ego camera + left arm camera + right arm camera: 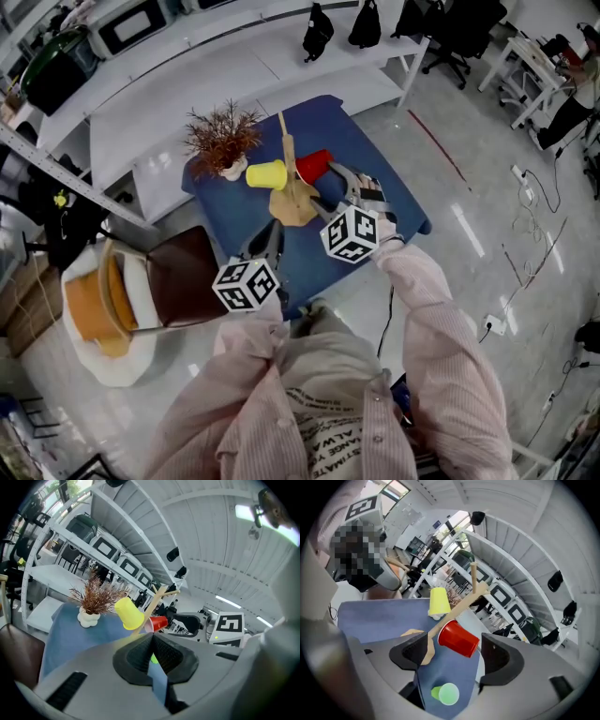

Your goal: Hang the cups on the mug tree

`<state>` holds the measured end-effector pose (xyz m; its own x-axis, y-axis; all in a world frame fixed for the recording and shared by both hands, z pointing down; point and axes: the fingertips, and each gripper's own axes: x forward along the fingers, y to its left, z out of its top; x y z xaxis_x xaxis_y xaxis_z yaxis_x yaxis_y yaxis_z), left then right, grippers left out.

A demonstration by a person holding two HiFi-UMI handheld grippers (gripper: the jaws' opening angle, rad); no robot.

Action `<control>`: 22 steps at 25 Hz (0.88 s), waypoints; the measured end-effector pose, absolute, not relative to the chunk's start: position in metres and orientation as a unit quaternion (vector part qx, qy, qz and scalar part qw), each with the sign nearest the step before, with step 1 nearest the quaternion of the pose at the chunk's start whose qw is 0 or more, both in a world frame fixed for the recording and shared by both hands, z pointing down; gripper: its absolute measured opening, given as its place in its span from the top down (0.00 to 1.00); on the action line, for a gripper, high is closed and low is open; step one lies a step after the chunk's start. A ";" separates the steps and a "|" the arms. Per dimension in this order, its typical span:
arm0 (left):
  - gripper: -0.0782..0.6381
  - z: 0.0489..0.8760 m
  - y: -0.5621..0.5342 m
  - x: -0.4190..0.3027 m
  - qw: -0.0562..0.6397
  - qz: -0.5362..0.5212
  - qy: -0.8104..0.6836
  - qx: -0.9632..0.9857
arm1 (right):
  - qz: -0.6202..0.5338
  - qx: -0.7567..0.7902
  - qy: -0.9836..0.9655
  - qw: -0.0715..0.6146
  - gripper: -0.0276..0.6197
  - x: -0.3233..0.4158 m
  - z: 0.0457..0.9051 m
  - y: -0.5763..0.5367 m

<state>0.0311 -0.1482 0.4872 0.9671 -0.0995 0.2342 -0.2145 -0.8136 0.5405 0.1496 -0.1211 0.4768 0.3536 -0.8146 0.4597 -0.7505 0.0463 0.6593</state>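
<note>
Two tapered plastic cups (314, 166) on branched wooden mug tree (292, 192), my right gripper (457, 654) jaws spread, left gripper (152, 641) jaws pressed together

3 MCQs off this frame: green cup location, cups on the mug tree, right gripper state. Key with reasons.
1. The green cup is: A hung on a peg; B lying on the blue table; C under that table.
2. Cups hanging on the mug tree: A one; B two; C three.
3. The right gripper is: A open; B shut on a cup; C shut, empty.
Key: 1 B, it rests there; 2 B, yellow cup and red cup; 3 A, pads clear of the red cup.
</note>
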 end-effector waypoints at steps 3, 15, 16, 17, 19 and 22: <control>0.89 0.487 -0.142 0.031 0.287 0.101 -0.073 0.950 | -0.004 0.733 -0.558 0.390 0.43 0.153 0.479 -0.099; 0.89 0.497 -0.105 0.043 0.261 0.131 -0.033 0.956 | 0.154 0.839 -0.487 0.188 0.43 0.177 0.525 -0.015; 0.89 0.497 -0.102 0.045 0.259 0.133 -0.030 0.956 | 0.160 0.842 -0.483 0.178 0.43 0.178 0.527 -0.011; 0.89 0.498 -0.100 0.046 0.257 0.135 -0.028 0.957 | 0.166 0.845 -0.480 0.168 0.43 0.180 0.528 -0.008; 0.89 0.499 -0.095 0.050 0.253 0.140 -0.024 0.957 | 0.179 0.849 -0.475 0.149 0.43 0.182 0.533 -0.004; 0.89 0.504 -0.086 0.057 0.252 0.148 -0.020 0.956 | 0.189 0.852 -0.471 0.128 0.43 0.187 0.540 0.002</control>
<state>0.0572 -0.0861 0.5039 0.9551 0.0361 0.2940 -0.1134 -0.8723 0.4756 0.1875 0.0020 0.5402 0.4843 -0.7546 0.4428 -0.8512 -0.5234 0.0391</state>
